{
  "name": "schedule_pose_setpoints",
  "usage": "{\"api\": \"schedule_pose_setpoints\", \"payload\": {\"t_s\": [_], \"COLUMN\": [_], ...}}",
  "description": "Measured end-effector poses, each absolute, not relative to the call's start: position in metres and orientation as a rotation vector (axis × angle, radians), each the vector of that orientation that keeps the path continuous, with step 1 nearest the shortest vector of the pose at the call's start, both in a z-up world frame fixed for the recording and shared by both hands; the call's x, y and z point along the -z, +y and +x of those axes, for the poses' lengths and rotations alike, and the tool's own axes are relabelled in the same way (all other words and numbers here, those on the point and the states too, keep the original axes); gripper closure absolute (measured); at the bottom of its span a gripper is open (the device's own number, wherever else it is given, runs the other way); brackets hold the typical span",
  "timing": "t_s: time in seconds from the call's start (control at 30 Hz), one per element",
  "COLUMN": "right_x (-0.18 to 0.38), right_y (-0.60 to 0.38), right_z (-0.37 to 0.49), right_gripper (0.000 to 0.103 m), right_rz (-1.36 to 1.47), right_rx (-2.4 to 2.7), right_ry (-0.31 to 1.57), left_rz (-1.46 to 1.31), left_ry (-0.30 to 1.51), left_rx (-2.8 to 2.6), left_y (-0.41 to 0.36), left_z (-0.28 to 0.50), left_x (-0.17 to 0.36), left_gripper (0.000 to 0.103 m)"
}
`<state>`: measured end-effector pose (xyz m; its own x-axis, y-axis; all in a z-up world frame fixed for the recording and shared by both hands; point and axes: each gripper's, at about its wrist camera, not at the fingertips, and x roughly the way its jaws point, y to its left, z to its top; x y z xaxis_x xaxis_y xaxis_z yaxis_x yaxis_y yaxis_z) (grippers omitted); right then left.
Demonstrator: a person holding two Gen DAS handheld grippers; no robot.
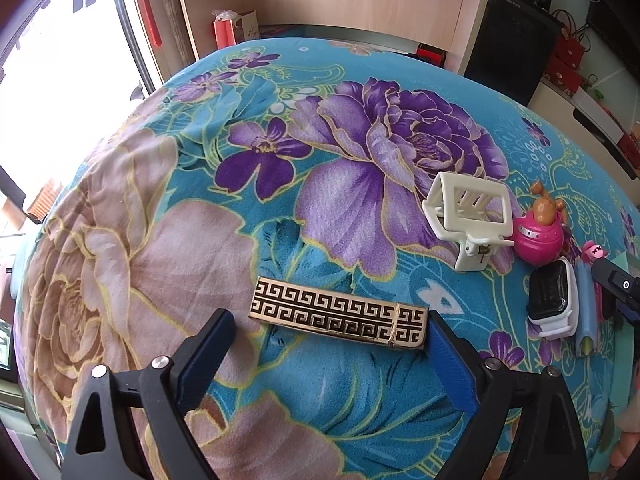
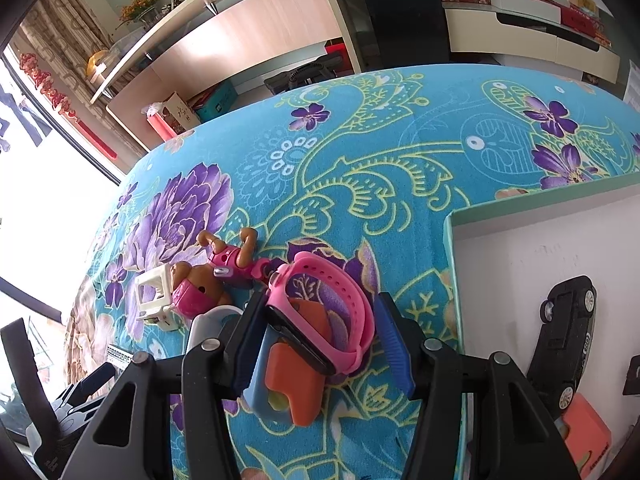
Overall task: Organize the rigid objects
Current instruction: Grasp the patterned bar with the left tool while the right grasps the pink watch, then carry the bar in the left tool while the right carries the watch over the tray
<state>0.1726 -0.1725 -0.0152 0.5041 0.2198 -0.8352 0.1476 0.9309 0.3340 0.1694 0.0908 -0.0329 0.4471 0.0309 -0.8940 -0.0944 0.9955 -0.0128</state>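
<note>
Here, the left gripper (image 1: 328,330) is standing wide apart over the flowered bedspread (image 1: 160,240), its fingers flanking a gold-patterned bar (image 1: 340,318) without pressing it. The right gripper (image 2: 320,336) is straddling a pink watch (image 2: 324,300); I cannot tell whether it is gripping. Beyond, a white box (image 2: 520,248) is holding 1 black toy car (image 2: 566,340).

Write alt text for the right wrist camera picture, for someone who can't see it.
The right gripper straddles a pink watch lying on a floral blue cloth, its left finger against the watch, the right finger apart. A toy figure and a white hair clip lie to the left; a white box on the right holds a black toy car.
</note>
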Motion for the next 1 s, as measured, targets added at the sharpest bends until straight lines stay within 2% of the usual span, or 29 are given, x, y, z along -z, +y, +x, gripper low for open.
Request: {"api": "schedule_pose_setpoints", "payload": {"t_s": [0.17, 0.23, 0.27, 0.6, 1.0], "right_x": [0.015, 0.015, 0.015, 0.01, -0.039], "right_y": [-0.175, -0.177, -0.177, -0.18, -0.211], "right_z": [0.166, 0.165, 0.164, 0.156, 0.116], "right_gripper": [0.047, 0.047, 0.047, 0.047, 0.047], "right_rz": [0.389, 0.391, 0.391, 0.409, 0.401], "right_rx": [-0.035, -0.034, -0.034, -0.039, 0.018], "right_ry": [1.054, 1.055, 1.056, 1.044, 0.92], "left_rz": [-0.048, -0.051, -0.05, -0.042, -0.025], "left_ry": [1.088, 1.089, 1.086, 1.043, 0.903], "left_rx": [-0.069, -0.058, -0.048, -0.03, 0.12], "left_y": [0.091, 0.089, 0.088, 0.08, 0.032], "left_z": [0.17, 0.169, 0.169, 0.163, 0.146], "left_x": [0.034, 0.033, 0.032, 0.014, -0.038], "left_gripper": [0.009, 0.013, 0.019, 0.019, 0.019]}}
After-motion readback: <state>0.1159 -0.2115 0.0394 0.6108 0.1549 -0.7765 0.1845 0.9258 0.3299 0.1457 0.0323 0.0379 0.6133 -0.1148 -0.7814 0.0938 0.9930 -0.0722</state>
